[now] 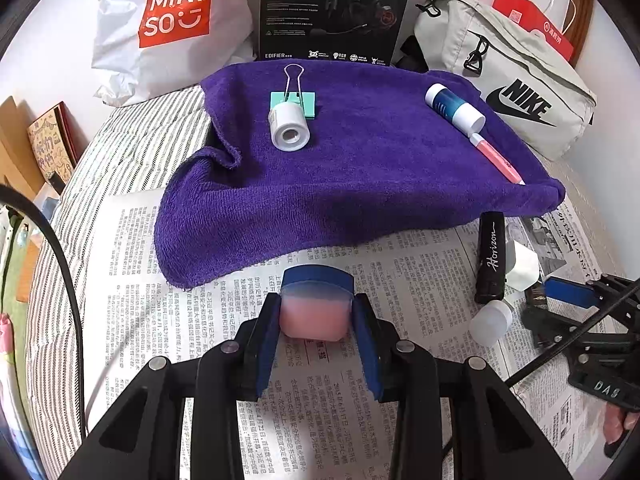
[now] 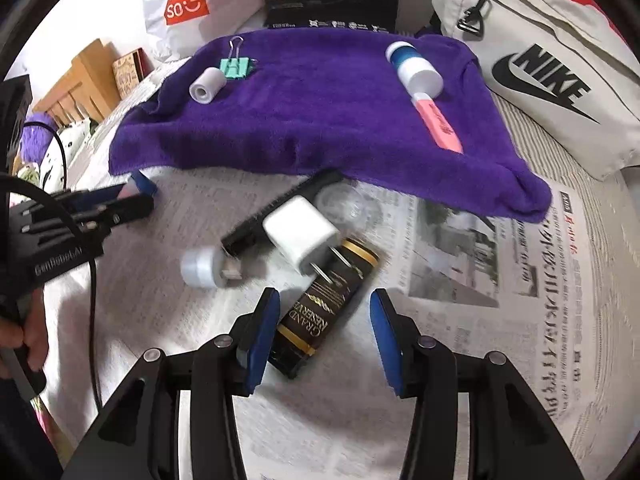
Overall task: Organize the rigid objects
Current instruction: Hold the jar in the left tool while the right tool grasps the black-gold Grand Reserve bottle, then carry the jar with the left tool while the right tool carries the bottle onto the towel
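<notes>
A clear, glassy object at centre of the right wrist view is too blurred to identify, and the black bar beside it is half hidden under the white charger plug. In the left wrist view the left gripper is clamped on a small pink jar with a blue lid — pads pressed to both its sides, low at centre frame, over the newspaper just short of the purple towel. The right gripper stands spread wide, nothing between its pads; the black-and-gold "Grand Reserve" tube lies under the left pad (contact cannot be judged). On the towel, upper frame: white roll, teal binder clip, blue-and-white bottle, pink marker
</notes>
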A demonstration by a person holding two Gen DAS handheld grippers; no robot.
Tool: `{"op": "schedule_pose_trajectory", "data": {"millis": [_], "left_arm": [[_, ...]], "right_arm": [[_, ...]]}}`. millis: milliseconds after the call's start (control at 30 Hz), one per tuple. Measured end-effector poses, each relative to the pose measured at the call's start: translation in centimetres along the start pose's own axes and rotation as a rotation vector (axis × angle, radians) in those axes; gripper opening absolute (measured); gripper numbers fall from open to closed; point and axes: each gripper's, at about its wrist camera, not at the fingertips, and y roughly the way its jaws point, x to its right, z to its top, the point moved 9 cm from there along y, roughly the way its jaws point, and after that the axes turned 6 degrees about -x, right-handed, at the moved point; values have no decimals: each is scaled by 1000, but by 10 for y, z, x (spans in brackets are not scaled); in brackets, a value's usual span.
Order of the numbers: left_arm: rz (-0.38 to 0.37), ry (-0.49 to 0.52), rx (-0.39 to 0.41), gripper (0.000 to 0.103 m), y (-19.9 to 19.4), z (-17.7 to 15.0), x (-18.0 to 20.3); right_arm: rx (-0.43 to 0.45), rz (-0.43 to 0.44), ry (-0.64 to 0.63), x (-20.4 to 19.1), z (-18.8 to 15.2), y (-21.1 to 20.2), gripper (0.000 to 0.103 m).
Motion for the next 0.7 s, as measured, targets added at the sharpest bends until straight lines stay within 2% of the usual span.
{"op": "schedule_pose_trajectory", "data": {"millis": [267,300,400,433,567,700], "left_arm": [[12,10,-7,35,0,0,0],[12,11,-7,35,0,0,0],[13,14,-8,35,1,0,0],[13,15,-8,35,1,0,0],[19,17,-9,35,1,0,-1],[27,22,-8,35,2,0,-1]], "right_arm": [[7,-11,-33,11,1,1,47],[12,-21,-45,10,2,1,44],[17,-14,-72,4,3,0,25],[13,-20,-77,5,2,-1,24],[-1,-20,-29,27,-5,-4,23],[-10,-16,-52,27,-5,-4,24]]}}
